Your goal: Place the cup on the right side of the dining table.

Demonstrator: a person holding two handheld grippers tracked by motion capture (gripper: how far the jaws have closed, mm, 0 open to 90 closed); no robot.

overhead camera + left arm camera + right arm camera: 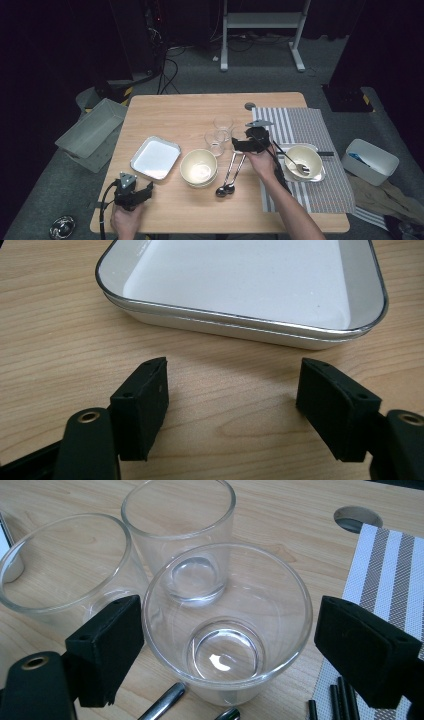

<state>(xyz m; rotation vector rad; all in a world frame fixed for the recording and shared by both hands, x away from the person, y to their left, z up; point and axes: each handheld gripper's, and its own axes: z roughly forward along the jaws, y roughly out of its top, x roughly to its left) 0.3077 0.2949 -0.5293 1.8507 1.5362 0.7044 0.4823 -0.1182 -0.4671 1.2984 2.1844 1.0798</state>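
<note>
Black jaws of the left gripper (232,410) stand wide apart over bare wood at the table's (200,107) seven o'clock corner, nothing between them; the white tray (240,282) lies just ahead at twelve o'clock, apart from them. Near the centre sits a cream bowl (199,168), two spoons (229,175) at its three o'clock. Further right, the right gripper (227,650) spreads open around the nearest glass (225,625), its left pad touching or nearly touching the wall. Two more glasses (177,535) stand behind at eleven o'clock.

Dark room, grey carpet floor (260,70), white metal frame (260,22), grey bin (90,127) beside wooden table (185,107)
</note>
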